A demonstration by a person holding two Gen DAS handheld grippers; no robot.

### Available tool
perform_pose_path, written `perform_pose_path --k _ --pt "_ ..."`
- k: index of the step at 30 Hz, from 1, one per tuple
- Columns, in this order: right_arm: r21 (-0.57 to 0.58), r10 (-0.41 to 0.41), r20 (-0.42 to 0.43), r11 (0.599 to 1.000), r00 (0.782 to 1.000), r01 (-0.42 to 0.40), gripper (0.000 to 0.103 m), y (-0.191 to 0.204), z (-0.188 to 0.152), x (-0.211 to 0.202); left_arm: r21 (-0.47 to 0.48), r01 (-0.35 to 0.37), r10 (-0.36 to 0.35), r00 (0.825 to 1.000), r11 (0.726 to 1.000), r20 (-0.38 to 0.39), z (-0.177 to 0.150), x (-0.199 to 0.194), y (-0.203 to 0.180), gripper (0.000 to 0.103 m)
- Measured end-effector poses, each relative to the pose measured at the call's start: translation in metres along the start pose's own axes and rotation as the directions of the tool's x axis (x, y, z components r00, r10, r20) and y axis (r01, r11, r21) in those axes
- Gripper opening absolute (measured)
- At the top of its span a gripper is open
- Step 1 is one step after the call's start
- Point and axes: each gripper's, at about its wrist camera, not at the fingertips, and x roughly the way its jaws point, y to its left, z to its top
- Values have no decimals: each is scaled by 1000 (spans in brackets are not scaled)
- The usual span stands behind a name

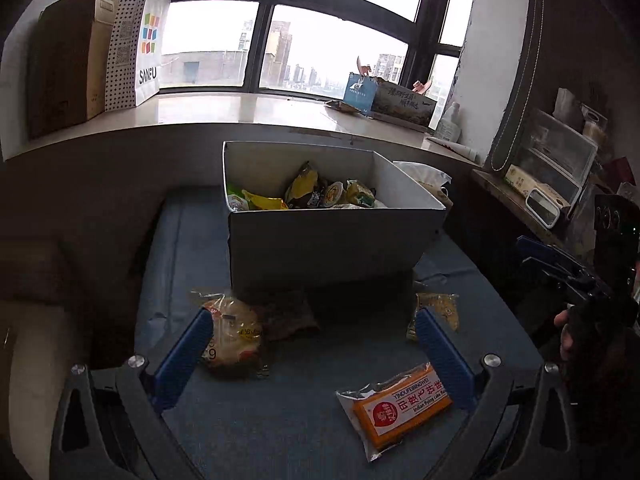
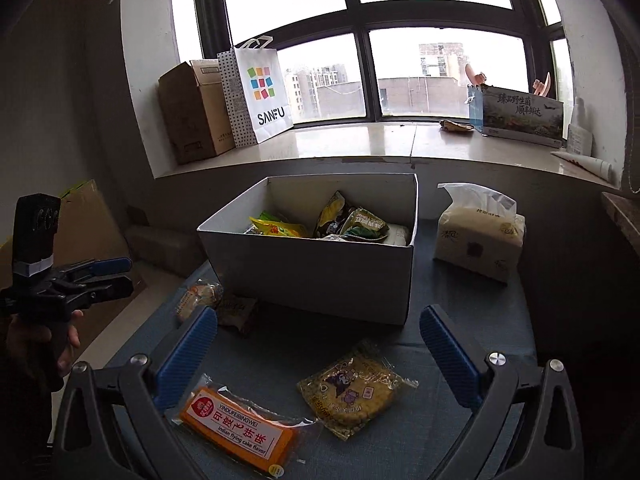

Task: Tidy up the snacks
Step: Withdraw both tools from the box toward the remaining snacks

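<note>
Blue cloth covers the tabletop (image 2: 472, 312) before us, and on it stands a white cardboard box (image 2: 320, 272), open-topped and holding a heap of snack packets (image 2: 344, 222) in yellow, green and dark wrappers. Behind it runs a pale windowsill (image 2: 360, 144) carrying a brown carton (image 2: 192, 112), a white SANFU paper bag (image 2: 262, 94) and a printed gift box (image 2: 520, 118). To the right of the white box, just beside its wall, we see a soft pack of tissues (image 2: 480, 232).

Four snacks lie loose on the cloth in front of the box. An orange flying-cake packet (image 2: 240, 428) rests nearest us, flat and angled, with a clear-wrapped yellow biscuit pack (image 2: 356, 388) just beside it on the right. Toward the box's front left corner, a round bread in clear wrap (image 1: 232, 332) sits next to a brownish packet (image 1: 290, 316), which lies against the foot of the box.

Our left gripper (image 1: 314, 338) hovers over the cloth with its blue fingers spread wide, nothing between them; the bread shows at the left finger, though we cannot tell whether they touch. Our right gripper (image 2: 318, 340) is likewise spread and empty, above the orange packet and the biscuit pack.
</note>
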Motion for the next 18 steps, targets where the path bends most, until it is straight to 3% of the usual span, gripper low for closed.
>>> perform_pose_path --k 6,18 --pt "22 -8 -28 1000 1000 9 103 14 -41 -20 -69 -8 5 999 998 -51 -34 -1 11 103" --pt "-11 -23 -62 1000 998 22 103 25 -60 -25 -95 -77 63 988 993 -137 -35 44 40 103"
